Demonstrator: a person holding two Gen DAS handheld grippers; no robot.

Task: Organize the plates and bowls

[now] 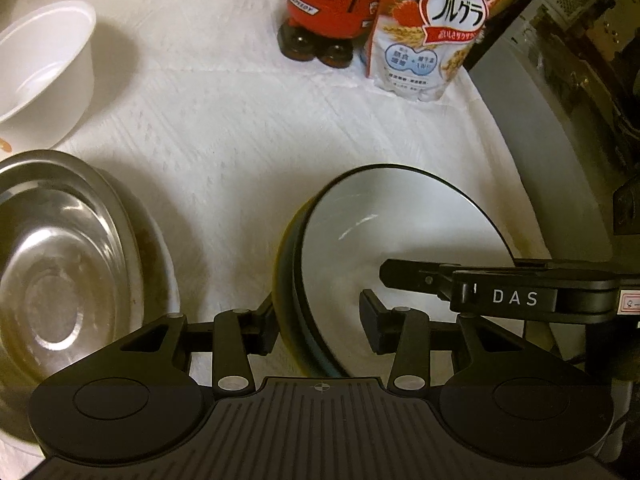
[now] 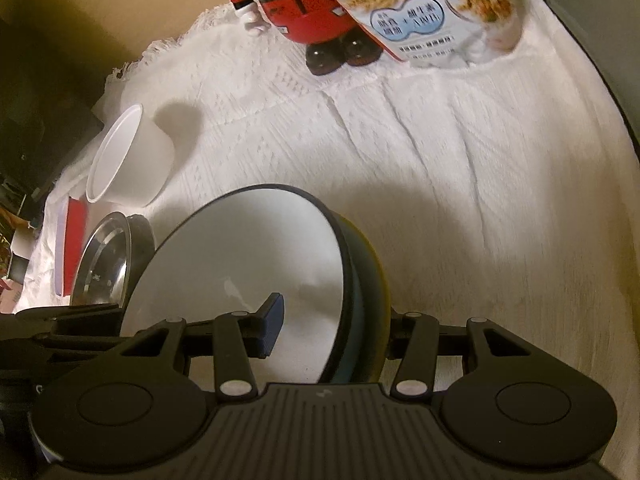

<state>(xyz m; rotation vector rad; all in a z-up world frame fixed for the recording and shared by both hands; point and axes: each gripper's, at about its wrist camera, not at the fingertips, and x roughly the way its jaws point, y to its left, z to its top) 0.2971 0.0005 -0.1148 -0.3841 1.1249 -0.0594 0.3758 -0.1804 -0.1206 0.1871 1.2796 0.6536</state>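
Jaws: left gripper [image 1: 320, 320] and right gripper [image 2: 328, 332] each straddle opposite rims of the dark bowl [image 1: 400, 232] — whether they pinch it, I cannot tell.
Bowl: white-lined, between both grippers, over the white cloth [image 1: 240, 140].
Advice: keep both sides level.
Beside: steel bowl [image 1: 60, 264].
Farther: white bowl [image 1: 40, 64] — a likely nesting partner.

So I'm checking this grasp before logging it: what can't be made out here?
- Left wrist view: the left gripper straddles the bowl wall; actual pad contact isn't visible.
- Right wrist view: the right gripper's outer finger hides behind the bowl.
- Steel bowl: cut off by the frame edge.
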